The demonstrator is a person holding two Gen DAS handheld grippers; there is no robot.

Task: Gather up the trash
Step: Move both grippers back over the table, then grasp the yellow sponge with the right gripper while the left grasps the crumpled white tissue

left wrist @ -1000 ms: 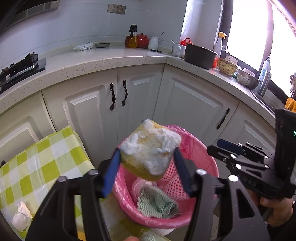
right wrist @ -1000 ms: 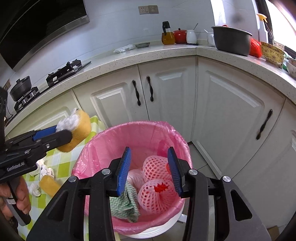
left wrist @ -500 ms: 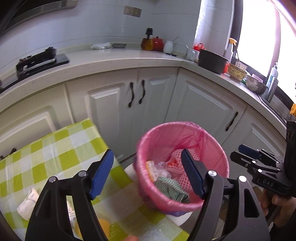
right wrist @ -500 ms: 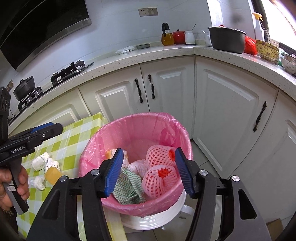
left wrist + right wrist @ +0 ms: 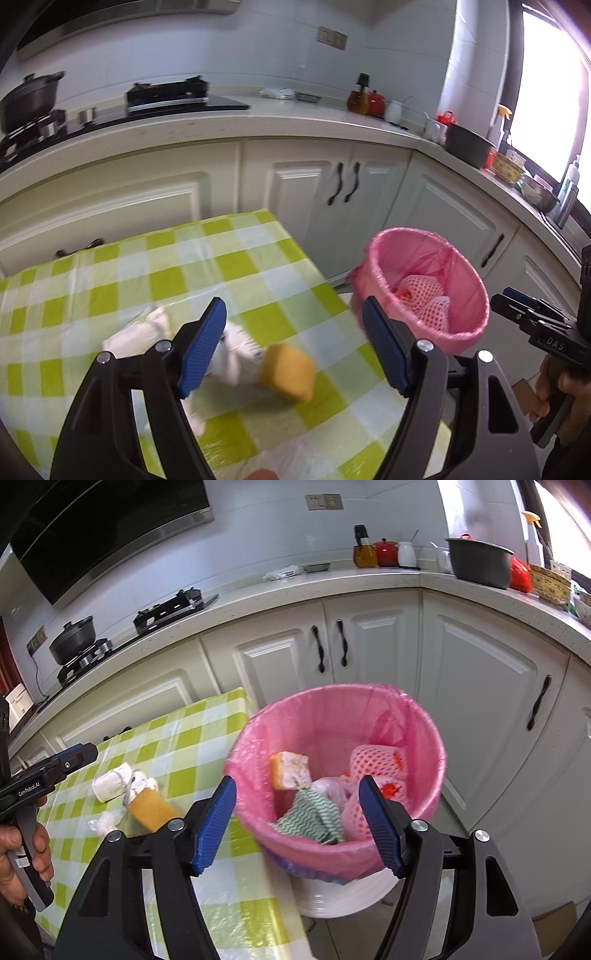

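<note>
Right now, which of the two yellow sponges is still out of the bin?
The plain yellow sponge on the checked tablecloth, beside the crumpled tissues; the foam-topped sponge already lies in the pink-lined bin.

The left gripper (image 5: 293,347) is black, with ribbed blue pads (image 5: 202,347) and round silver screws on its arms. The right gripper (image 5: 297,825) matches it, and white lettering marks each gripper's side as seen from the opposite camera.
</note>
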